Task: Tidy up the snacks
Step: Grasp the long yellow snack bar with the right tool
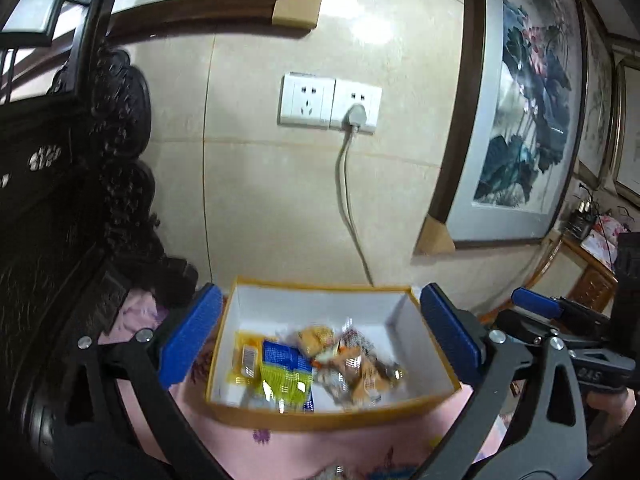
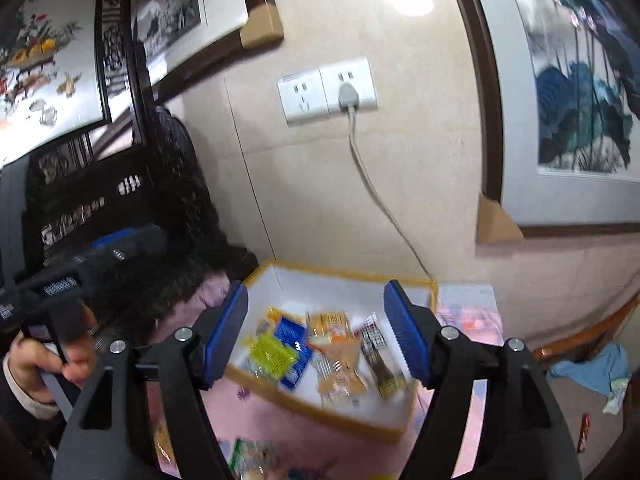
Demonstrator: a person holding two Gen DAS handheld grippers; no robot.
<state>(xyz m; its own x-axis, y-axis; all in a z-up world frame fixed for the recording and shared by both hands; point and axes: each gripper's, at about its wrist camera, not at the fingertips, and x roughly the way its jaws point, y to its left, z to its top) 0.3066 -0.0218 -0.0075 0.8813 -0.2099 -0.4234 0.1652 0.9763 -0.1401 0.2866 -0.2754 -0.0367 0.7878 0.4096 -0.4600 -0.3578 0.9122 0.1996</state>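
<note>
- The box [image 1: 424, 336], white inside with a yellow rim, sits on a pink cloth [image 1: 320, 448] low in the middle of both views, against the tiled wall.
- Several snack packets [image 2: 316, 354] already lie in it: a yellow-green one, a blue one, orange ones and a dark striped one, loosely heaped rather than lined up.
- More remains: at the bottom edge of the right wrist view, a green packet [image 2: 252, 456] and an orange one lie on the cloth outside the box; a small red packet [image 2: 583, 434] lies on the floor at lower right.
- The left gripper [image 1: 320, 334] has its fingers spread wide with nothing between them, framing the box.
- The right gripper [image 2: 316, 334] is likewise parted and empty.
- My judgement: partly done, the loose packets still to be gathered.
</note>
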